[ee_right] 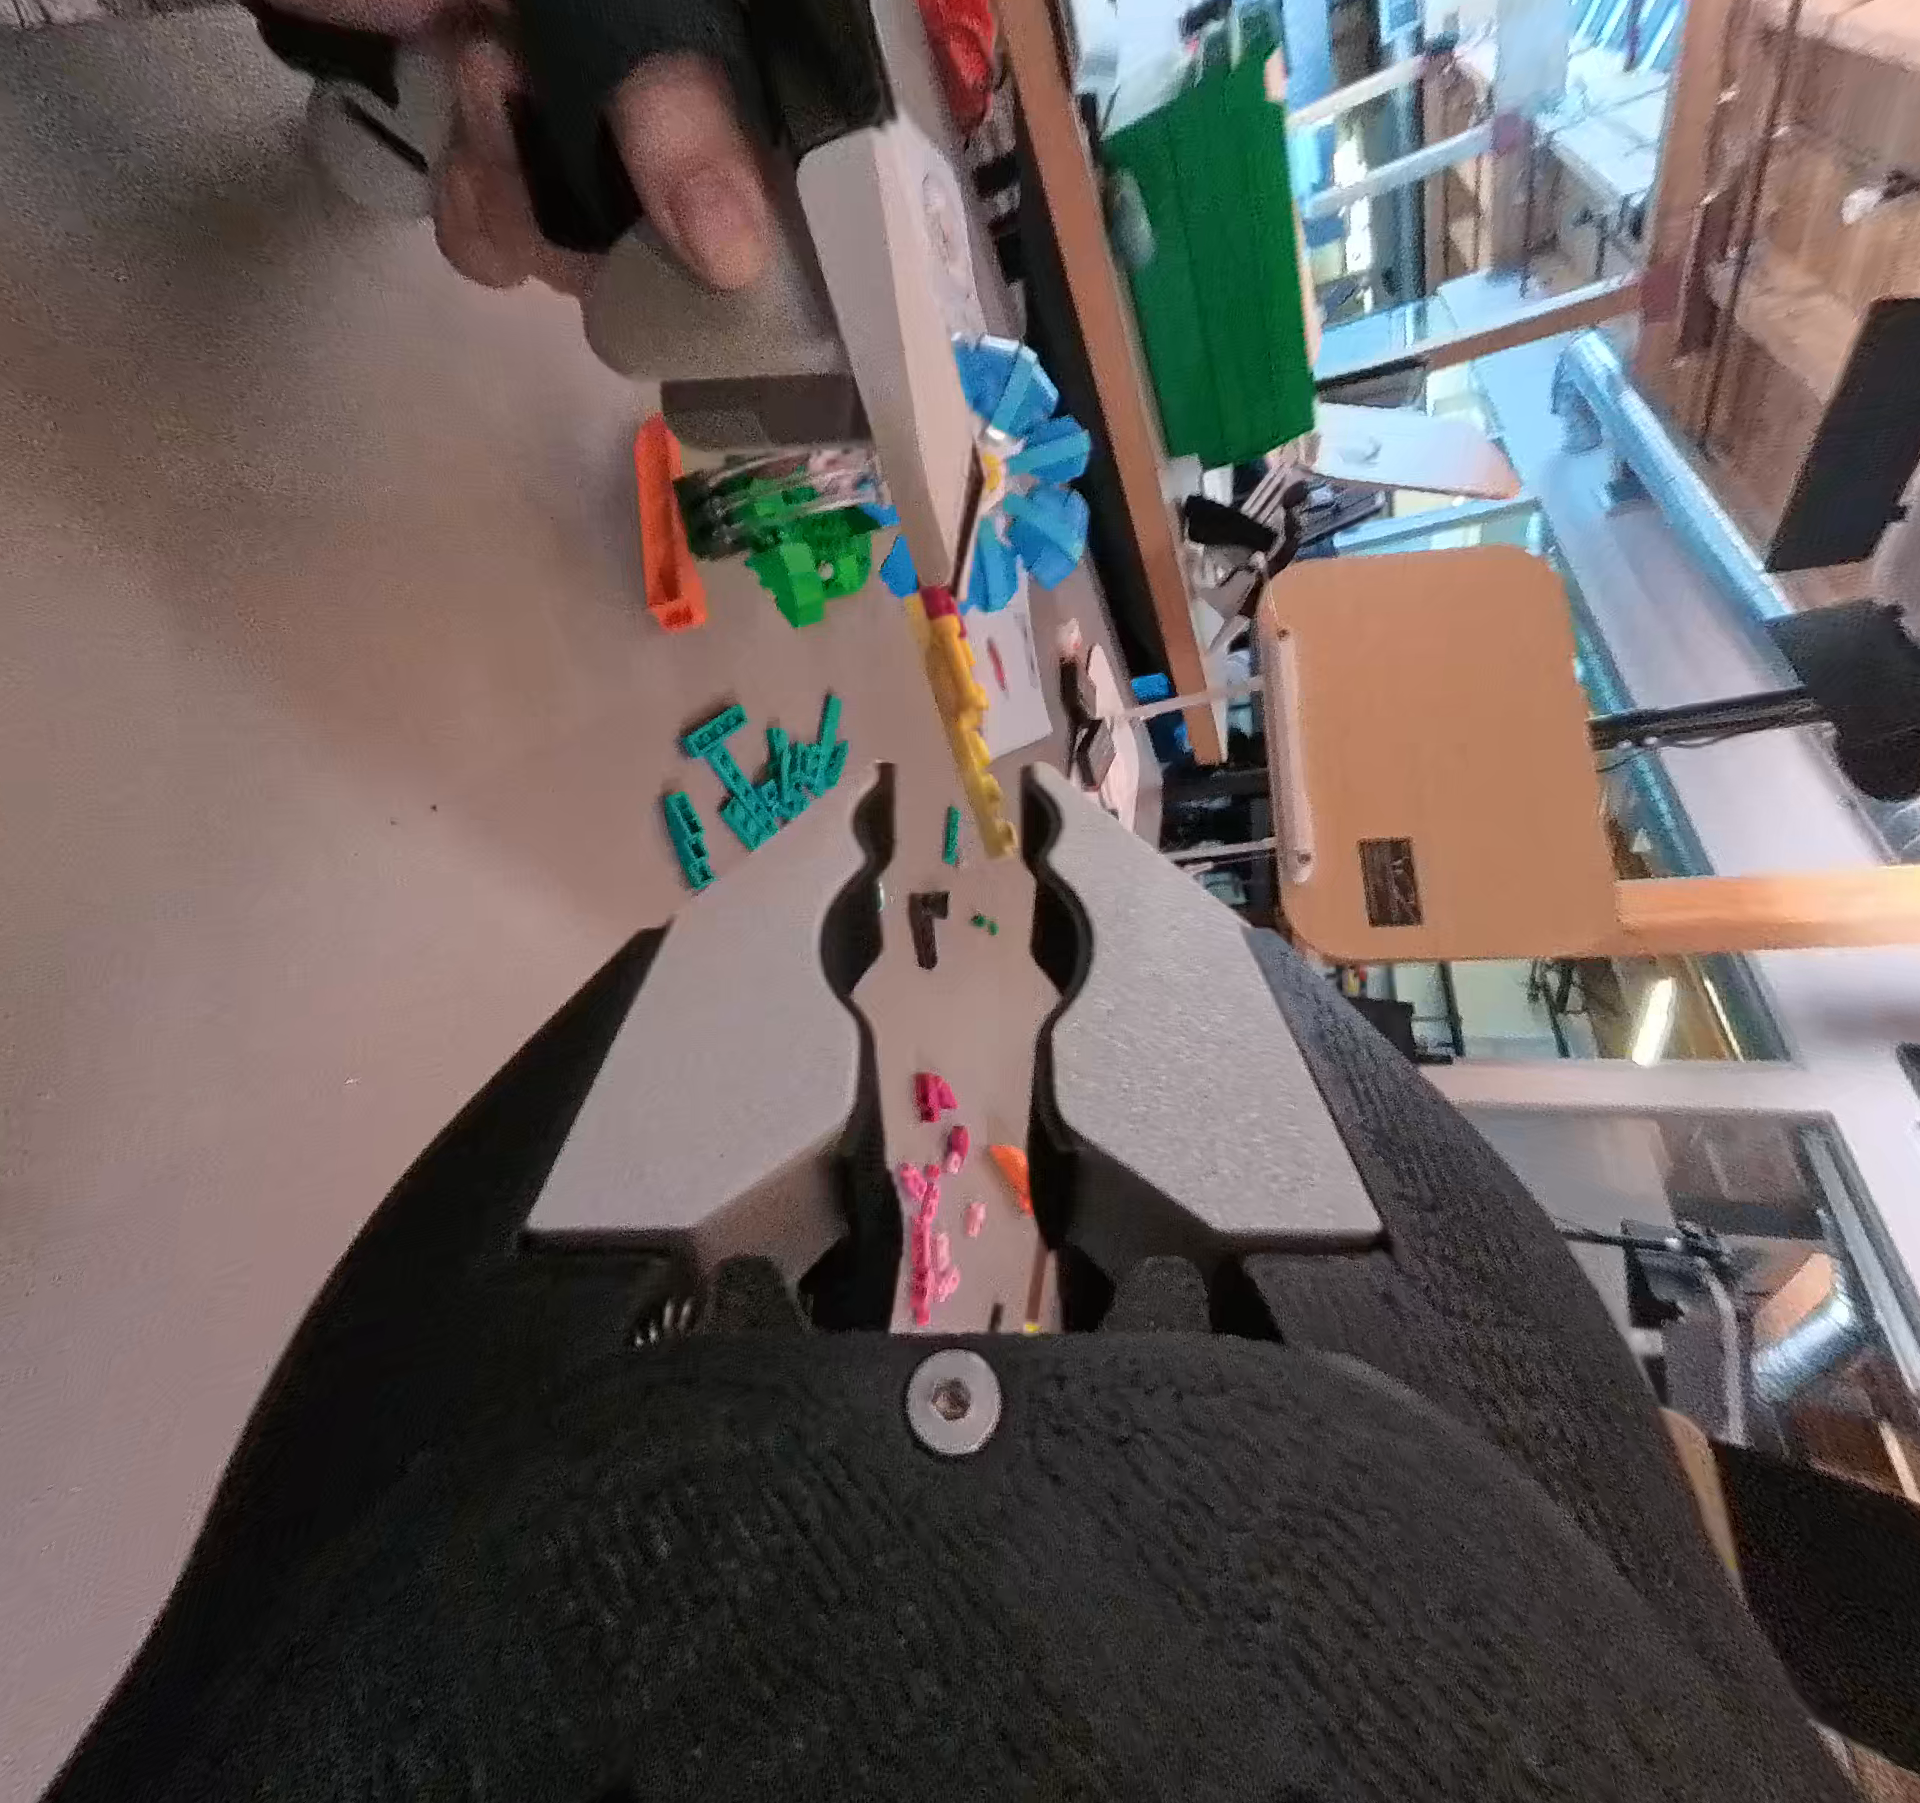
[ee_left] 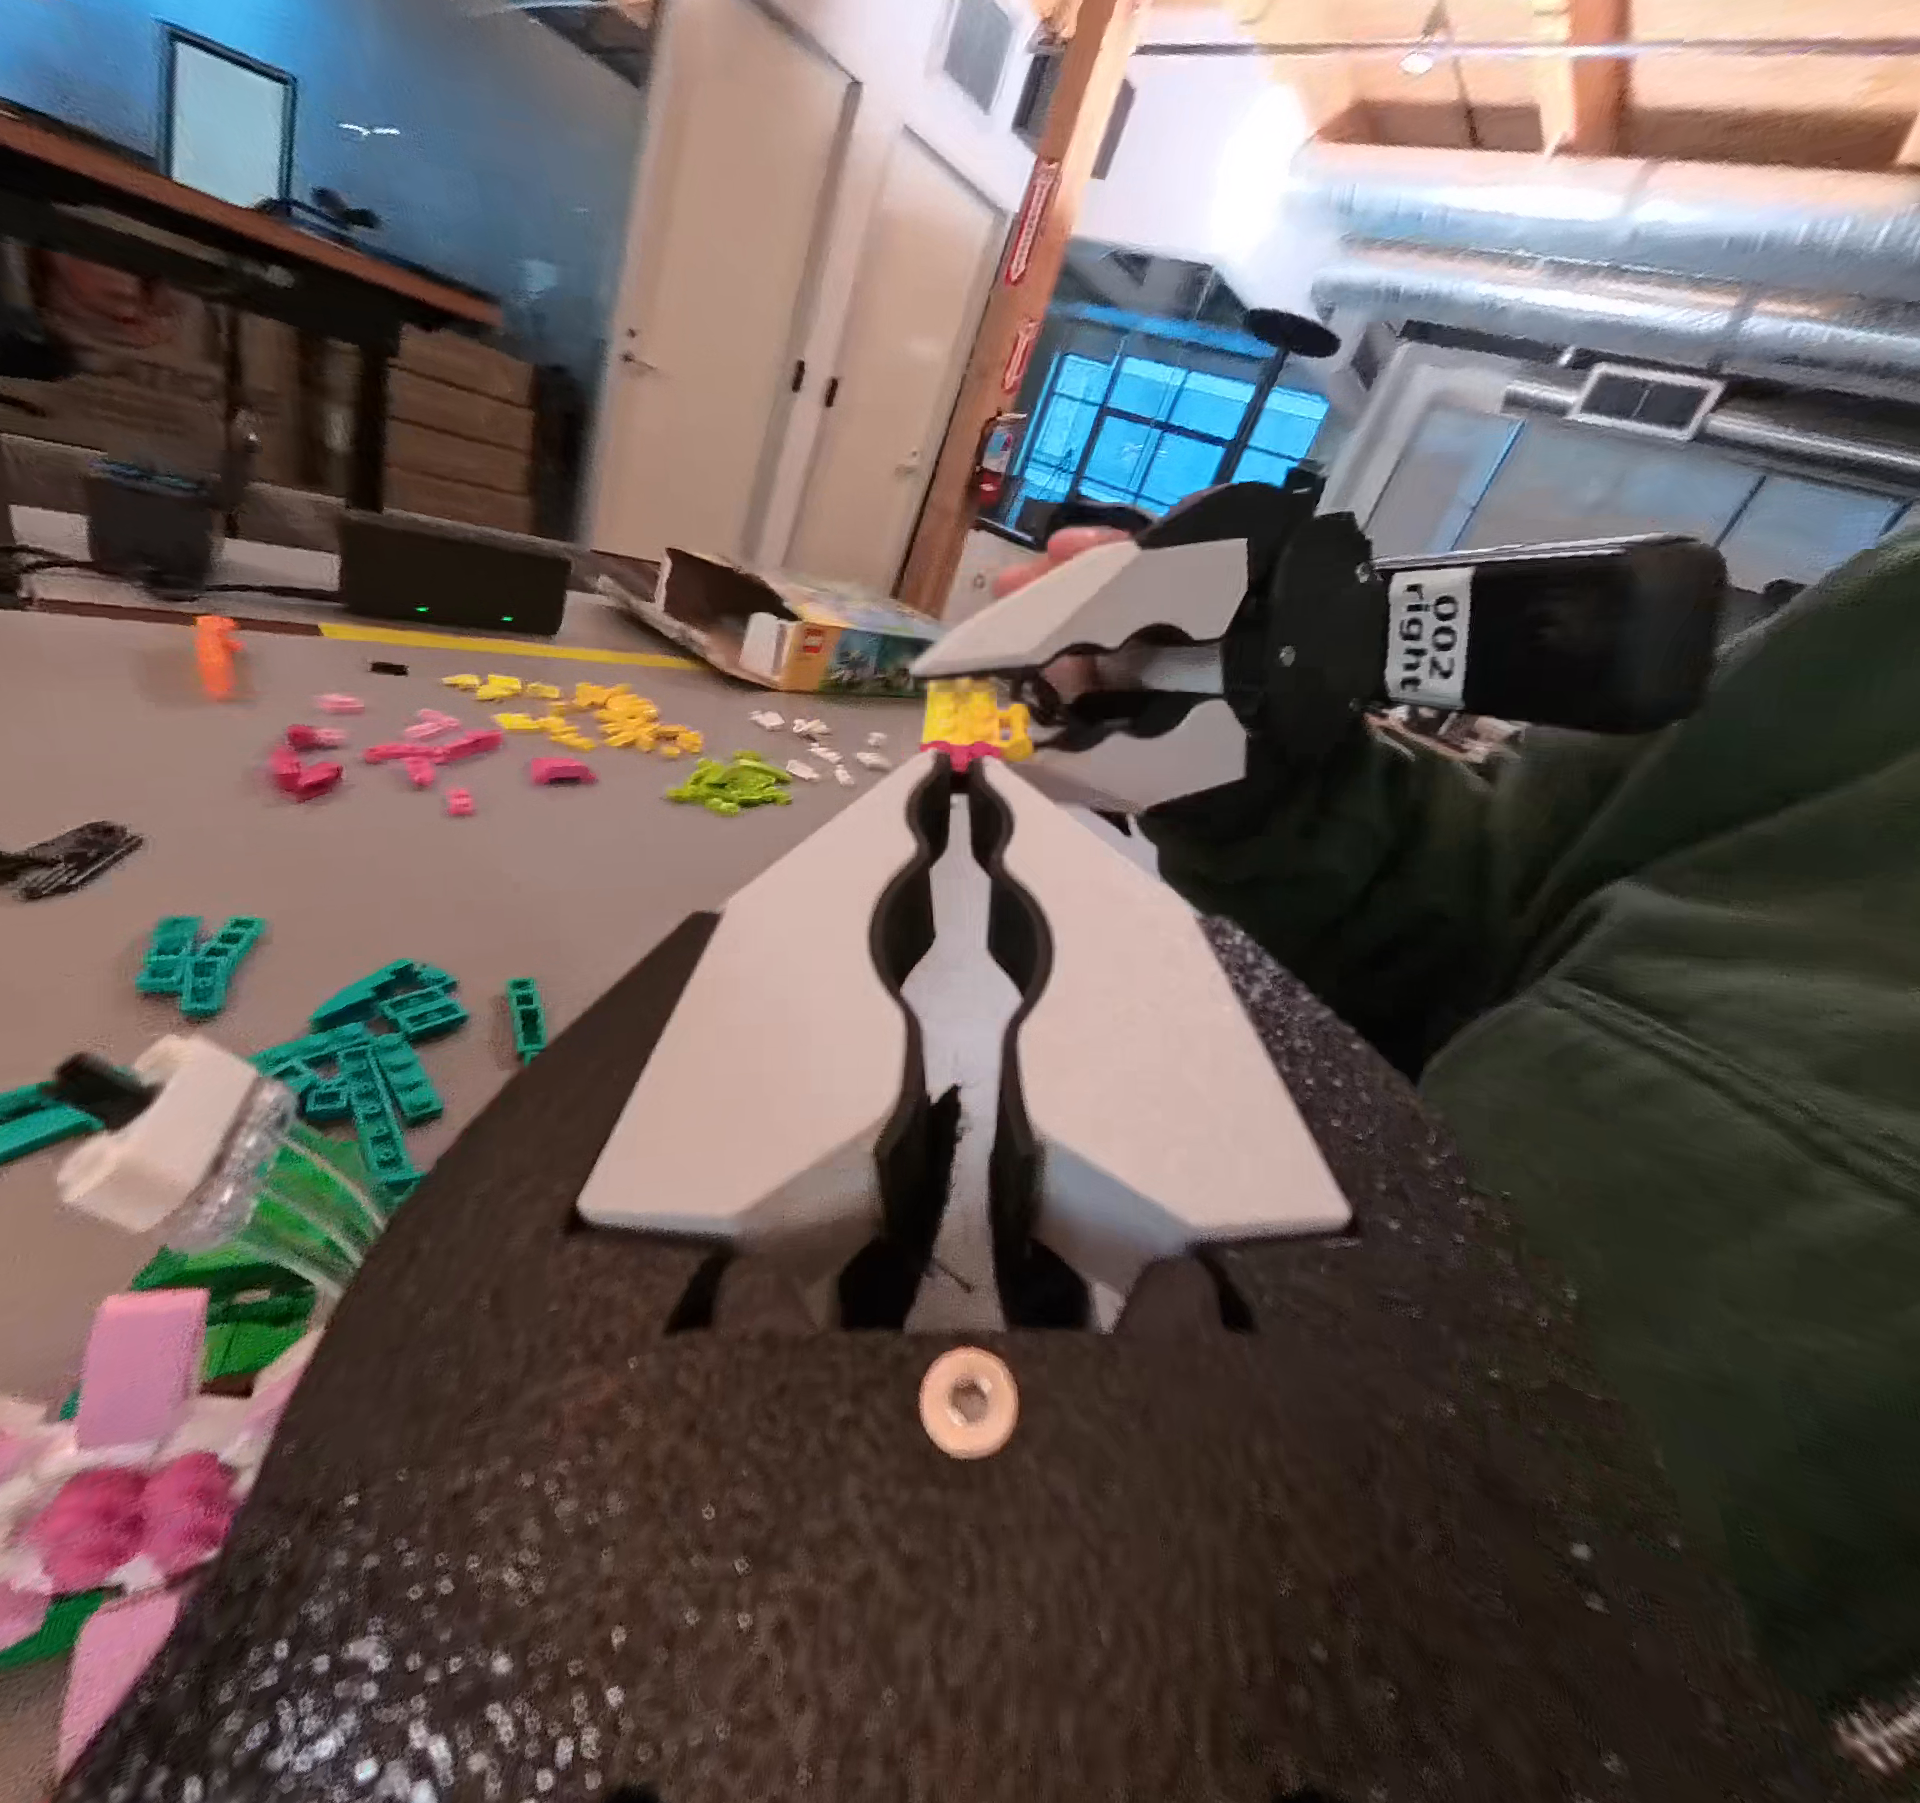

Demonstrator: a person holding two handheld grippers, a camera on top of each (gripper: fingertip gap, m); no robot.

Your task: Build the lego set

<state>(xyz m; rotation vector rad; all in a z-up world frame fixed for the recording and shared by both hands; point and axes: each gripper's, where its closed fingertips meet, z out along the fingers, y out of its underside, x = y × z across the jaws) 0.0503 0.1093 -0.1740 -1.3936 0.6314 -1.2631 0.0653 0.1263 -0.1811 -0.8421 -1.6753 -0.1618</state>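
Note:
My left gripper (ee_left: 958,766) is shut on the magenta end of a small yellow lego assembly (ee_left: 975,727) and holds it above the grey table (ee_left: 520,870). The right gripper's fingers (ee_left: 1091,610) come in from the right; the upper one touches the top of the yellow assembly. In the right wrist view my right gripper (ee_right: 956,782) is open. The yellow assembly (ee_right: 961,704) runs edge-on from the left gripper (ee_right: 935,581) to just inside the right finger's tip.
Sorted lego piles lie on the table: teal (ee_left: 364,1036), pink (ee_left: 416,745), yellow (ee_left: 592,714), lime (ee_left: 738,782) and white (ee_left: 831,745). A torn lego box (ee_left: 810,631) lies at the back. A pink flower build (ee_left: 104,1504), a blue flower (ee_right: 1023,496), green parts (ee_right: 800,548) and an orange tool (ee_right: 665,527) stand nearby.

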